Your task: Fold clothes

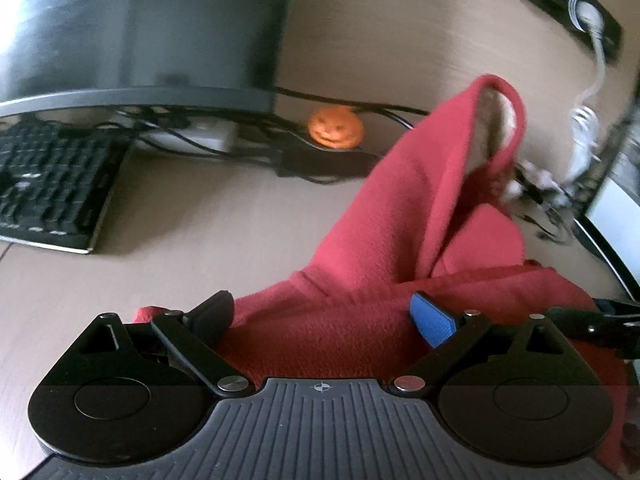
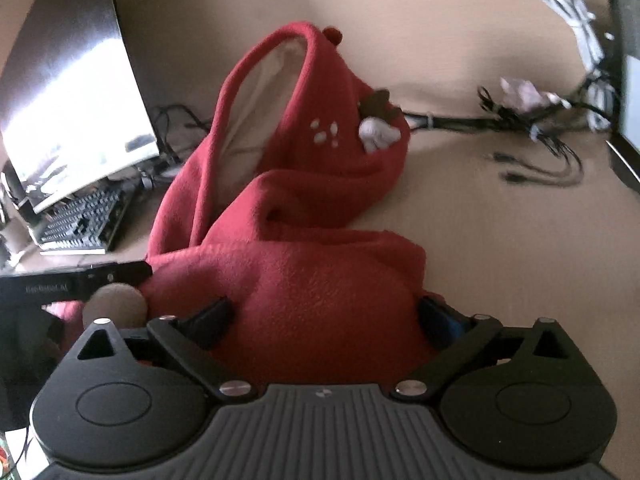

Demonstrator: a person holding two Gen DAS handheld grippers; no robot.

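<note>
Across the desk (image 2: pixel 500 240) lies a red fleece garment (image 2: pixel 288 216). Left hand-held gripper (image 1: pixel 332 316) and right hand-held gripper (image 2: pixel 324 316) sit low, fingers spread around bunched fleece.

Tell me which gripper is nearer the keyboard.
Left. The left gripper sits just right of the keyboard; the right gripper lies farther right, beyond the left one.

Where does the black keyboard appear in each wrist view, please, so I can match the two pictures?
Left wrist view: the keyboard lies at the left edge, under the monitor.
Right wrist view: the keyboard sits at mid-left, below the bright monitor.
Shared landmark: the red fleece garment lies to its right in both.
</note>
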